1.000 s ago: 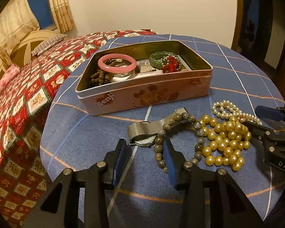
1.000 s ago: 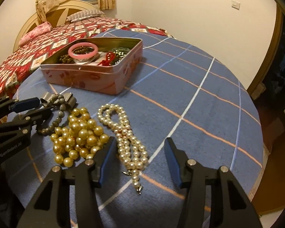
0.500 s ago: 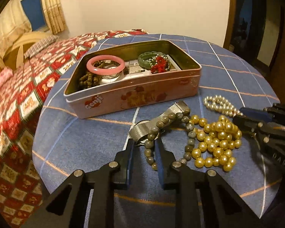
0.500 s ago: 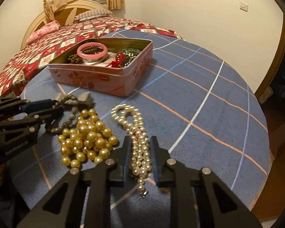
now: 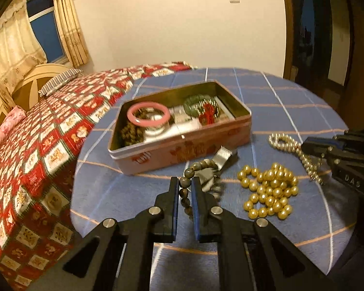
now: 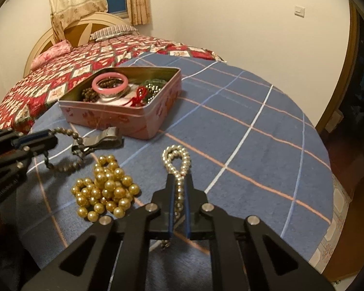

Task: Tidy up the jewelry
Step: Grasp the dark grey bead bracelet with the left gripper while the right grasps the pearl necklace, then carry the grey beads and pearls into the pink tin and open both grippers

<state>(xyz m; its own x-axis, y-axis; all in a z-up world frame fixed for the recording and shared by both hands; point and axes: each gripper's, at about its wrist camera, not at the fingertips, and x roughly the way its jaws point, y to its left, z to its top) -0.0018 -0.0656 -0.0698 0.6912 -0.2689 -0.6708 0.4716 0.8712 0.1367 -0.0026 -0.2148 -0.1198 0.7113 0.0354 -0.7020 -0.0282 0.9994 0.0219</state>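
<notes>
A strand of grey beads [image 5: 190,172] sits between my left gripper's [image 5: 184,181] closing jaws, pads pressing on it, and is lifted a little off the blue cloth. It trails by a watch with a steel mesh band [image 5: 222,156]. In the right wrist view the left gripper [image 6: 53,137] holds the grey beads [image 6: 68,131] above the watch [image 6: 104,137]. My right gripper [image 6: 179,178] is closing tight on a white pearl necklace [image 6: 176,160], whose loop lies ahead of the tips. A pile of gold beads [image 6: 106,189] lies between the grippers.
The pink tin [image 5: 182,150] stands open behind the loose pieces, holding a pink bangle [image 5: 148,115], green and red pieces and brown beads. The round table [image 6: 254,121] drops off to the right; a bed with a red quilt [image 5: 36,145] lies left.
Both grippers have gone from wide open to closed, the left on the grey beads, the right on the white pearls. The left one has risen, lifting the beads.
</notes>
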